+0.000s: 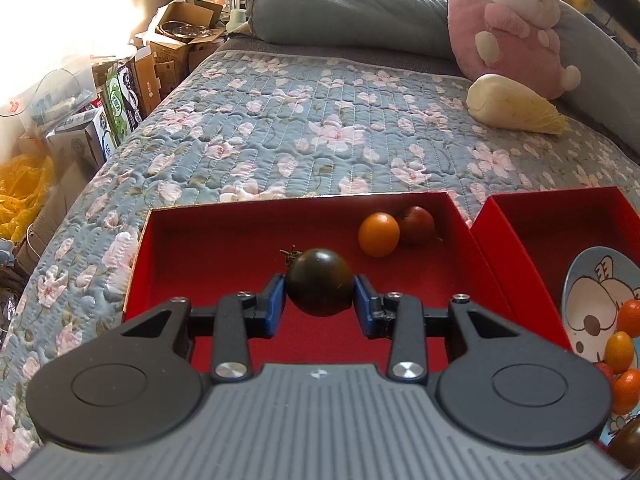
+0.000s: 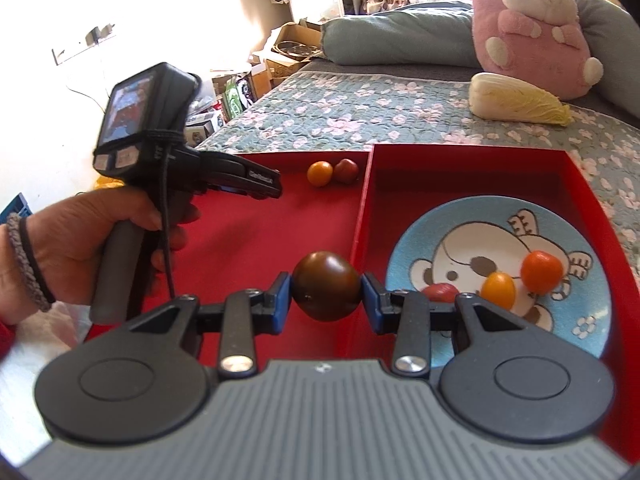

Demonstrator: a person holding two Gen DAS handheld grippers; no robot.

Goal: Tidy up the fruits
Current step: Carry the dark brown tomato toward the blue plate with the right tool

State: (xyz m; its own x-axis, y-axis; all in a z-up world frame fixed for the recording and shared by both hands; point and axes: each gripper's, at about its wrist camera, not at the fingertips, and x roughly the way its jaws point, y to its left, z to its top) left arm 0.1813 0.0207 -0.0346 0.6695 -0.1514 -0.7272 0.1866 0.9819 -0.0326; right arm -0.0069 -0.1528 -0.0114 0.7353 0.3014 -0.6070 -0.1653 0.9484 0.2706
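My left gripper (image 1: pixel 319 294) is shut on a dark green-brown tomato (image 1: pixel 319 282) and holds it above the left red tray (image 1: pixel 224 264). An orange tomato (image 1: pixel 378 234) and a red tomato (image 1: pixel 418 225) lie in that tray's far right corner. My right gripper (image 2: pixel 327 295) is shut on a dark brown tomato (image 2: pixel 327 285) over the divide between the left tray and the right red tray (image 2: pixel 460 176). A blue cartoon plate (image 2: pixel 456 240) in the right tray holds an orange tomato (image 2: pixel 542 272), a yellow-orange one (image 2: pixel 498 290) and a red one (image 2: pixel 440 292).
The trays sit on a floral quilted bed (image 1: pixel 280 120). A napa cabbage (image 1: pixel 516 106) and a pink plush rabbit (image 1: pixel 516 20) lie at the far right. Cardboard boxes (image 1: pixel 176 44) stand beside the bed at left. The left hand-held gripper body (image 2: pixel 160 152) shows over the left tray.
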